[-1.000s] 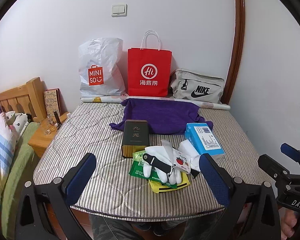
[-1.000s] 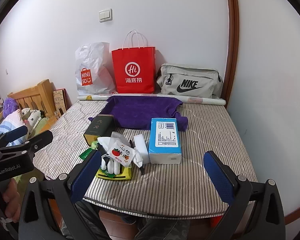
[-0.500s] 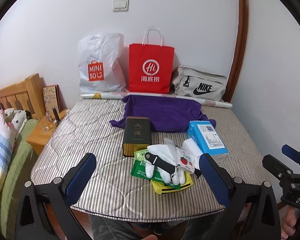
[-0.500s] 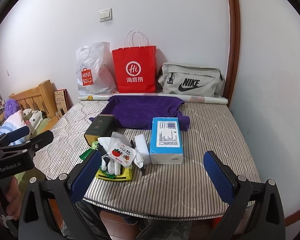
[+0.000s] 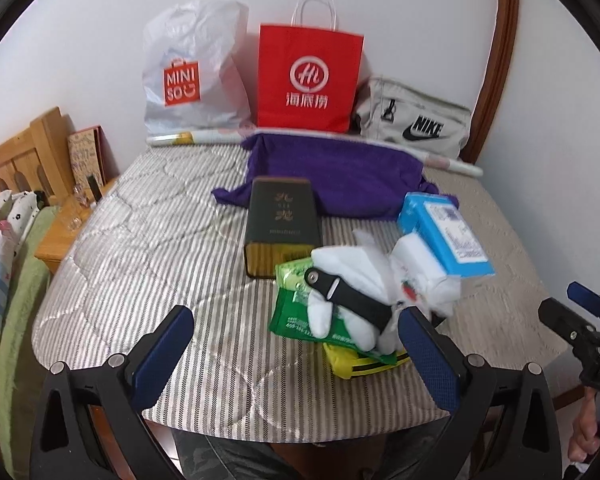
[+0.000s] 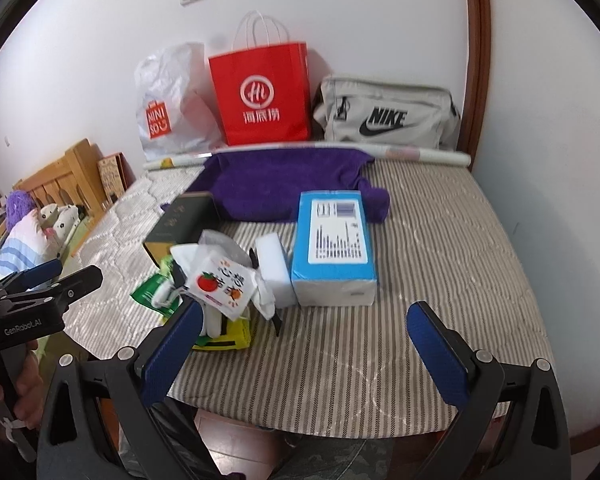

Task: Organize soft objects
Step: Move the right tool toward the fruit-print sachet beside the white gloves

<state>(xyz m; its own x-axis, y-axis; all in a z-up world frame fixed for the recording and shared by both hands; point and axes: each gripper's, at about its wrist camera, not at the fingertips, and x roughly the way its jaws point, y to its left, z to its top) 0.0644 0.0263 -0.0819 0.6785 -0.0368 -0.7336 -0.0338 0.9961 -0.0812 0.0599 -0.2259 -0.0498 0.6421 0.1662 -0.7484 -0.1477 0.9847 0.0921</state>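
The left gripper [image 5: 296, 336] is spread wide and holds nothing; it hangs over the near edge of the mattress [image 5: 160, 240]. The right gripper [image 6: 300, 332] is spread wide too, also empty. Just beyond them lies a small heap: white gloves [image 5: 340, 280] with a black strap on green packets [image 5: 292, 304] and a yellow packet [image 5: 348, 360]. A white sponge [image 6: 274, 264] touches the blue tissue pack [image 6: 334, 240]. A dark box [image 5: 280, 220] stands left of the heap. Behind, a purple towel [image 5: 332, 172] is spread flat, near a red paper bag [image 5: 308, 80], a white plastic bag [image 5: 192, 72] and a grey pouch [image 5: 412, 120] at the wall.
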